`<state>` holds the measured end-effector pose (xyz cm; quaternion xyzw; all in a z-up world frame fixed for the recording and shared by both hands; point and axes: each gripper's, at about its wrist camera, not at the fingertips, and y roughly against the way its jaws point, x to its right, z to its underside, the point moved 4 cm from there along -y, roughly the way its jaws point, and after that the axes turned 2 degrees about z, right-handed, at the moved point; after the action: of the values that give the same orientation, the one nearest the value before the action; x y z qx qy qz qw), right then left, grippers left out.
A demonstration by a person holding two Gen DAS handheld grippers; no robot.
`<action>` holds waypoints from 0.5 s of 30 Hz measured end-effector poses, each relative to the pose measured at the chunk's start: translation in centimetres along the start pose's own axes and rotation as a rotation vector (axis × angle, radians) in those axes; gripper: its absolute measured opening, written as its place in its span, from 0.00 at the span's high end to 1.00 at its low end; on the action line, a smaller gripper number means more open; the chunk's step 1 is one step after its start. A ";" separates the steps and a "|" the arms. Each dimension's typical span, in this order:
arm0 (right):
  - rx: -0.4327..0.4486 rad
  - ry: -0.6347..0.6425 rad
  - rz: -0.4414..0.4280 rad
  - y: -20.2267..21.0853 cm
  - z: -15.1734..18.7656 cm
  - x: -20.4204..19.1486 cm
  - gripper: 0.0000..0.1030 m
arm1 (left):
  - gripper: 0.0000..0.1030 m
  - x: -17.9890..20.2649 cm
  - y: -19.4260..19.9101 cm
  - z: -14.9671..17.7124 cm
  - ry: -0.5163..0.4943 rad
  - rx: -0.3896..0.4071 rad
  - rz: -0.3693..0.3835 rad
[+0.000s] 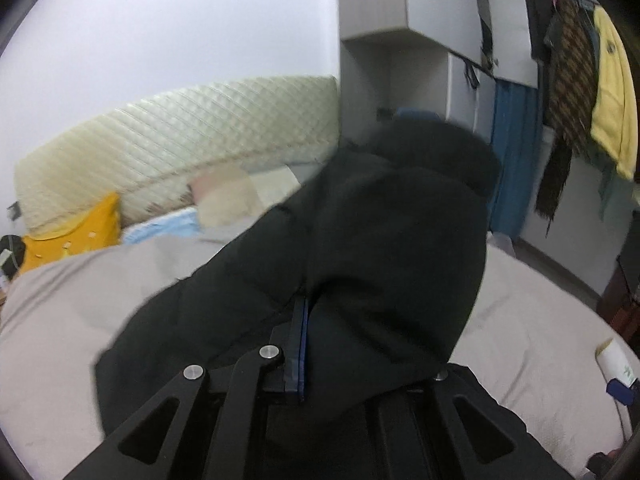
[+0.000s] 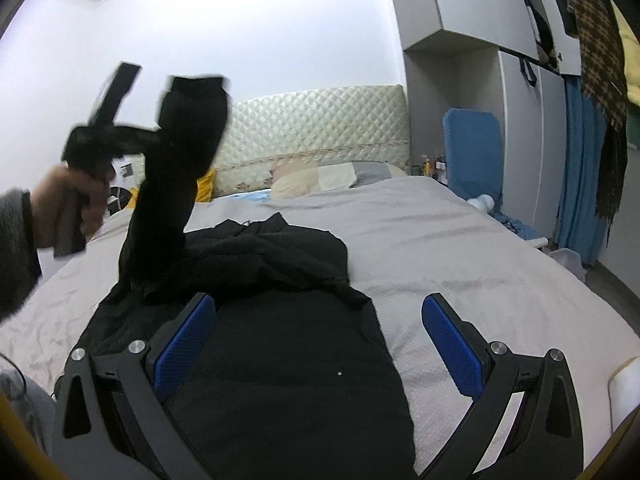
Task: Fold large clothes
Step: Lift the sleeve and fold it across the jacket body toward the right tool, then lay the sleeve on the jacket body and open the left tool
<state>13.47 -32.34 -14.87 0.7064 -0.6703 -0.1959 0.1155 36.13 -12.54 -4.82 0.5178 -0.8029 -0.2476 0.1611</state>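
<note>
While I watched through the right wrist camera, my right gripper [image 2: 318, 336] hovered with its blue-padded fingers [image 2: 184, 340] spread wide and nothing between them. Directly under and ahead of it lay the black jacket [image 2: 288, 360] on the grey bedsheet [image 2: 460, 248]. Its long axis ran straight away from the tool toward the quilted headboard [image 2: 320, 124], with the bunched, rumpled end farthest from me and the flatter body nearest, beneath the fingers.

Off to that tool's left, one part of the jacket, a sleeve by the look of it, rose steeply off the bed, pointing up and slightly back. My left gripper [image 2: 120, 136] held it aloft, gripped by the hand [image 2: 76, 208]; motion blur hid the exact pinch point there.

Through the left wrist camera, the left gripper [image 1: 300, 344] had its fingers pressed together on a fold of the black jacket [image 1: 380, 220]. The cloth draped over and ahead of the tool, covering much of its right side. A yellow pillow [image 1: 72, 232] sat far to the left of that tool, by the headboard [image 1: 180, 136]. A white bottle [image 1: 616, 364] lay on the sheet [image 1: 520, 312] to its right.
</note>
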 end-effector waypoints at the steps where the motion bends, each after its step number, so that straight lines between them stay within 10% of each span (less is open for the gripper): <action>1: -0.007 -0.023 -0.018 -0.4 0.1 0.3 0.00 | 0.94 0.7 -1.4 0.6 -0.004 -0.013 -0.001; 15: -0.048 -0.098 -0.056 -2.9 1.2 2.3 0.00 | 0.93 3.5 -15.6 9.2 -0.001 -0.148 -0.042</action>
<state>15.62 -34.26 -17.43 0.7114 -0.6502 -0.2497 0.0938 41.64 -18.95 -21.18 0.5210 -0.7714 -0.3100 0.1931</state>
